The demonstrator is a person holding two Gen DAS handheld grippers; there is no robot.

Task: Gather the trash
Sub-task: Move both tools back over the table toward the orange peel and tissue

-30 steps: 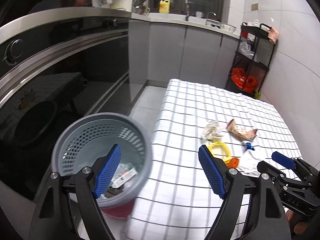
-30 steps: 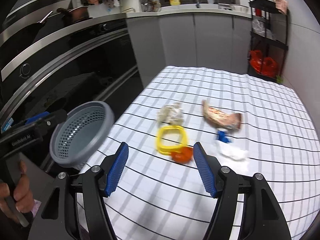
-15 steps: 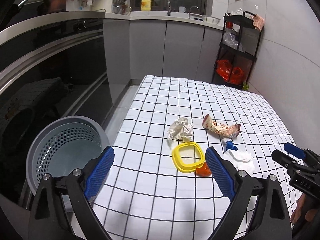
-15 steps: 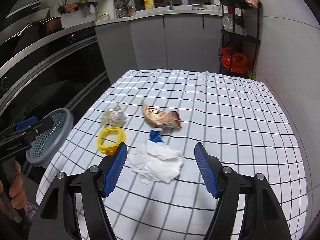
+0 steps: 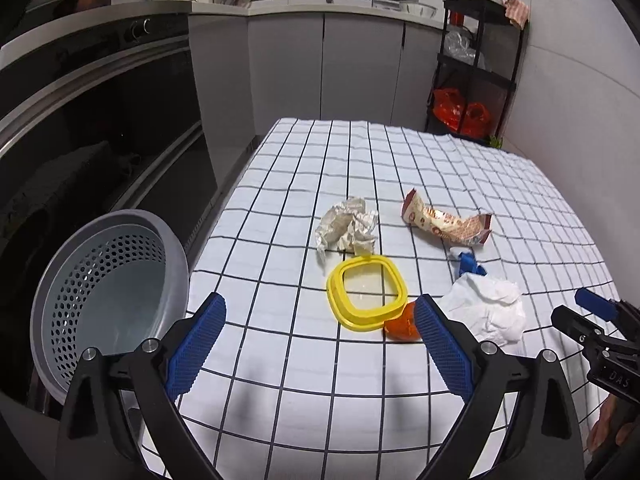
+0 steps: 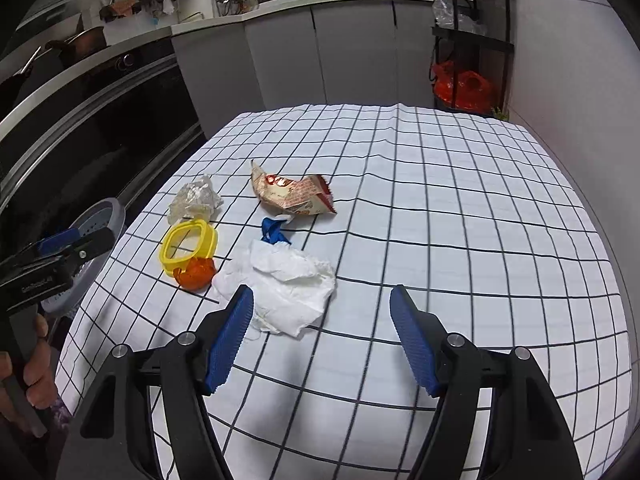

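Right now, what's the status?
Left gripper and right gripper open, empty. Crumpled white tissue nearest the right. Grey perforated bin at table's edge. Nothing blocking.

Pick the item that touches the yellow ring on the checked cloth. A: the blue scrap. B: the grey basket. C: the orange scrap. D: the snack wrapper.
C: the orange scrap lies right against the near edge of the yellow ring, while the snack wrapper, the blue scrap and the grey basket all sit apart from it.
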